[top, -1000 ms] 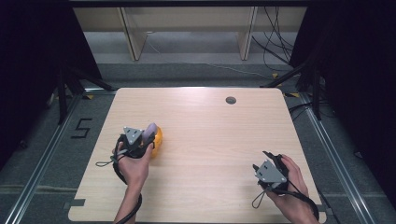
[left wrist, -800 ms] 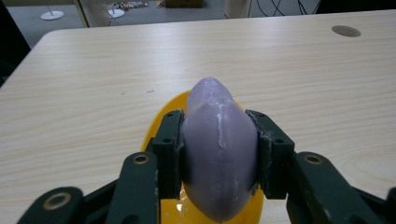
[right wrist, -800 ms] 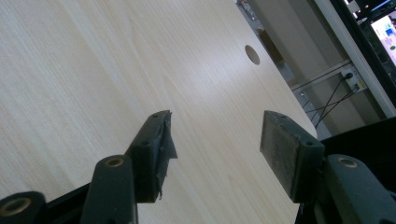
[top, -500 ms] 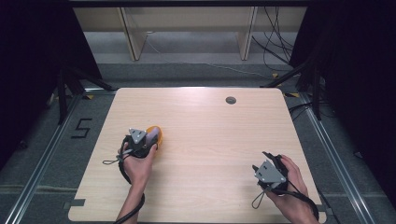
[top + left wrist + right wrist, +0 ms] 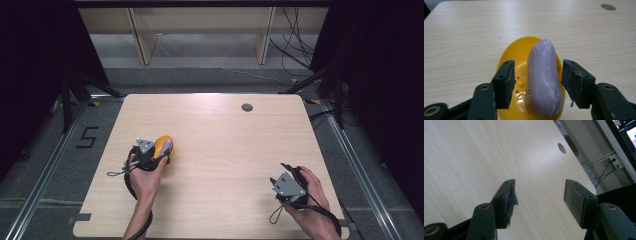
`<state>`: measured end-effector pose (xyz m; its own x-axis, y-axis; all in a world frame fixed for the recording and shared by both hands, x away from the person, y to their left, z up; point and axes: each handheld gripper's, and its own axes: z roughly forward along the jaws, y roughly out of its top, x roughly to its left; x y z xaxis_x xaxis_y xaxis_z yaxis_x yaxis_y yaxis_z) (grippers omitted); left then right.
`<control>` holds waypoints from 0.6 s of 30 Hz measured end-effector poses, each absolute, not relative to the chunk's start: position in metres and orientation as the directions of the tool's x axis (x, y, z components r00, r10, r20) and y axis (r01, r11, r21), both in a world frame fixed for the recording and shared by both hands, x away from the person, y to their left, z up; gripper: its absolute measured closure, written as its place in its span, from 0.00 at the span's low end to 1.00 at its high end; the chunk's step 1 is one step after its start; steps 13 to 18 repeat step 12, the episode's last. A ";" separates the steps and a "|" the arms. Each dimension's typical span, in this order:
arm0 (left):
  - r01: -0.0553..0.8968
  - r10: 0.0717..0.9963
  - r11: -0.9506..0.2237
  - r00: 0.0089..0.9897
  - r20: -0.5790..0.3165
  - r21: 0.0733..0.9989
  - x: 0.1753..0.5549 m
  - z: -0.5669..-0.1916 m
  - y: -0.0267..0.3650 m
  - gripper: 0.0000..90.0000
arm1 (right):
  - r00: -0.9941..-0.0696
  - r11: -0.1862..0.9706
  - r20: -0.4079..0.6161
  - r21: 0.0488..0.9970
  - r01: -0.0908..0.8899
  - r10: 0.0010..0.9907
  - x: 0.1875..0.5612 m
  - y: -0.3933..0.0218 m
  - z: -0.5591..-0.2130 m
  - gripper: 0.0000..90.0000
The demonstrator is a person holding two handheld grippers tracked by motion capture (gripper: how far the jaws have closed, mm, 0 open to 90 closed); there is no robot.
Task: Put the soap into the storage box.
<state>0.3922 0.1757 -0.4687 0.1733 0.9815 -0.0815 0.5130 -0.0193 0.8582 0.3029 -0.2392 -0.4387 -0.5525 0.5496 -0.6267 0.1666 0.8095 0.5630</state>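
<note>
Wooden table [image 5: 215,150], left hand-held gripper [image 5: 536,82] just opened – soap [image 5: 545,80] between jaws, unpressed, on yellow dish [image 5: 520,50]

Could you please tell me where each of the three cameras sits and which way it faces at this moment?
High view: above the person's side, facing forward and down on the pale wooden table; both forearms and grippers show.
Left gripper view: on the left gripper, looking along its parted black jaws at the lilac soap bar in the yellow oval dish.
Right gripper view: on the right gripper, facing bare tabletop.
All share the round table hole.
</note>
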 end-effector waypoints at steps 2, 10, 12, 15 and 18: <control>0.496 0.982 -0.024 0.176 -0.074 0.868 0.386 -0.462 0.176 0.41 | -0.543 0.800 -0.620 0.572 0.181 0.566 0.303 -0.239 -0.440 0.48; 0.463 0.971 -0.003 0.215 -0.109 0.886 0.348 -0.451 0.174 0.35 | -0.547 0.798 -0.613 0.572 0.192 0.571 0.302 -0.240 -0.439 0.47; 0.468 0.968 -0.006 0.224 -0.112 0.884 0.341 -0.454 0.172 0.35 | -0.547 0.797 -0.613 0.572 0.191 0.571 0.302 -0.240 -0.440 0.47; 0.468 0.968 -0.006 0.224 -0.112 0.884 0.341 -0.454 0.172 0.35 | -0.547 0.797 -0.613 0.572 0.191 0.571 0.302 -0.240 -0.440 0.47; 0.468 0.968 -0.006 0.224 -0.112 0.884 0.341 -0.454 0.172 0.35 | -0.547 0.797 -0.613 0.572 0.191 0.571 0.302 -0.240 -0.440 0.47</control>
